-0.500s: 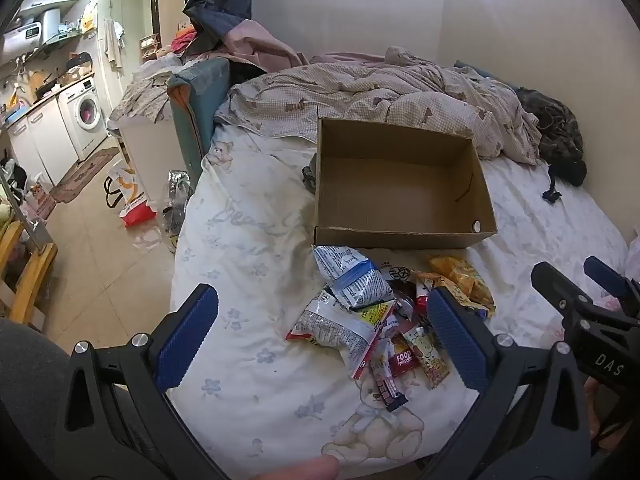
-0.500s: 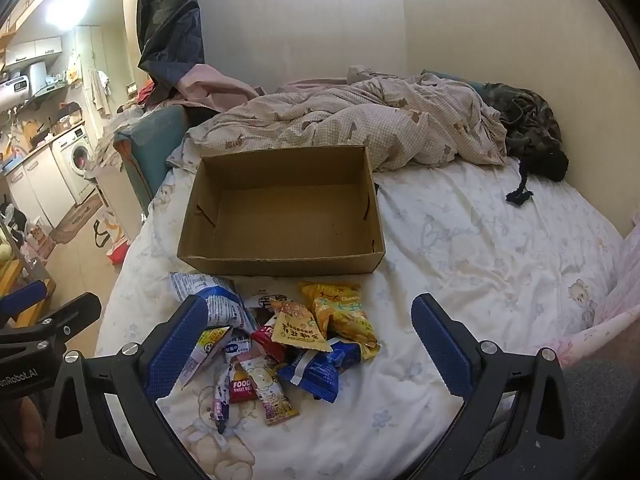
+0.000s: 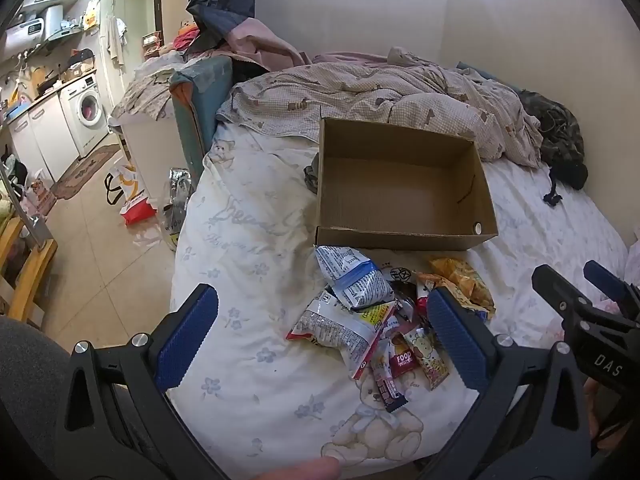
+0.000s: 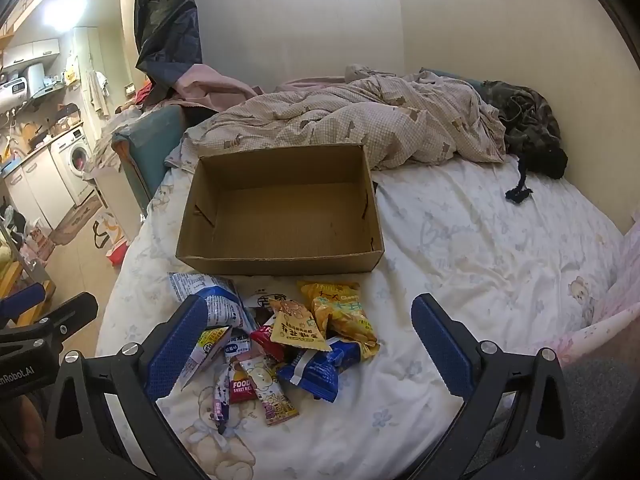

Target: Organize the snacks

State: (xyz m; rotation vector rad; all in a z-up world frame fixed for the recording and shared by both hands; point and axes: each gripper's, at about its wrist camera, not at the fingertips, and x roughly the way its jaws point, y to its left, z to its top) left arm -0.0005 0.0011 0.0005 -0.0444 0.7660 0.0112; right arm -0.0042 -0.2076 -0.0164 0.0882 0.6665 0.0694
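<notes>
Both the left gripper (image 3: 324, 340) and right gripper (image 4: 310, 344) gape empty above the near heap of crinkly foil snack packets (image 4: 280, 336), so, likely, the opening step means pinching 1 for the empty brown cardboard box (image 4: 280, 216) beyond.

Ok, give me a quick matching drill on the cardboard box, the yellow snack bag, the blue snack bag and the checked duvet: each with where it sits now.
1 cardboard box
2 yellow snack bag
3 blue snack bag
4 checked duvet

A bunched behind the box
B near edge of the pile
C empty, behind the pile
D just in front of the box

Pairs: 1-C, 2-D, 3-B, 4-A
</notes>
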